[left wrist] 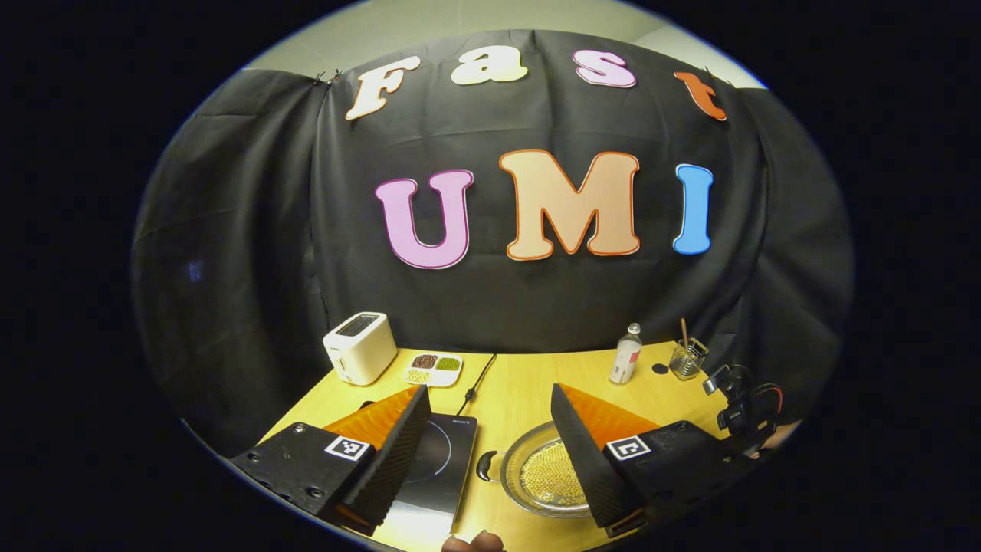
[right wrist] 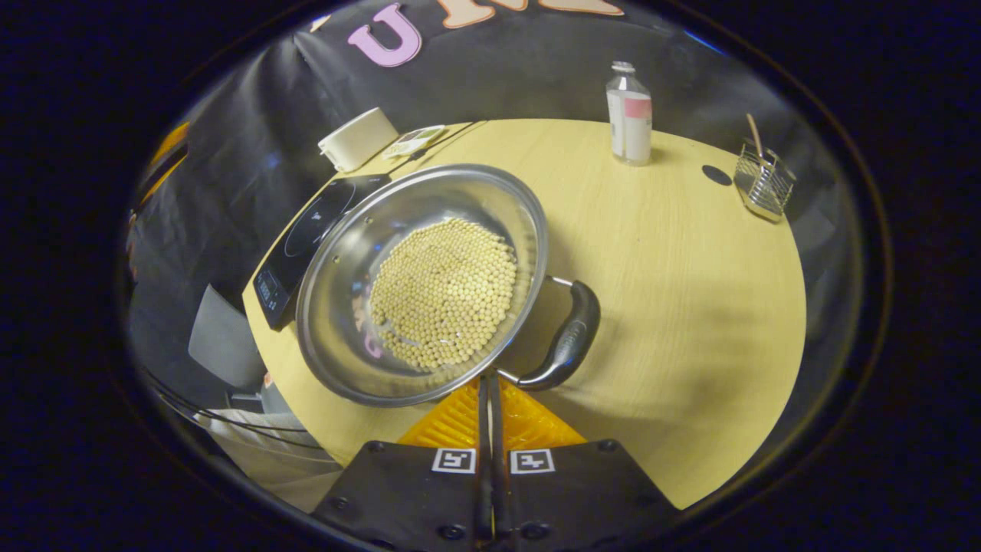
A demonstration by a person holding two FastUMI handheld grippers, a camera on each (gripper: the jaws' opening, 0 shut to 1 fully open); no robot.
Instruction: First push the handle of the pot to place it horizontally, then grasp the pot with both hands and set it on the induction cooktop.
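Left gripper view faces the wall; right gripper view looks down (both share the pot [left wrist: 546, 475]).

Our light yellow wooden table [right wrist: 690, 307] against the black cloth wall [left wrist: 253, 230], pale plain wall [left wrist: 460, 23] above.

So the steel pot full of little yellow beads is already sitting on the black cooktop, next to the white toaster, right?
Not quite. In the right gripper view the pot sits on the wooden table, beside the cooktop, not on it. The beads and the toaster are as you say.
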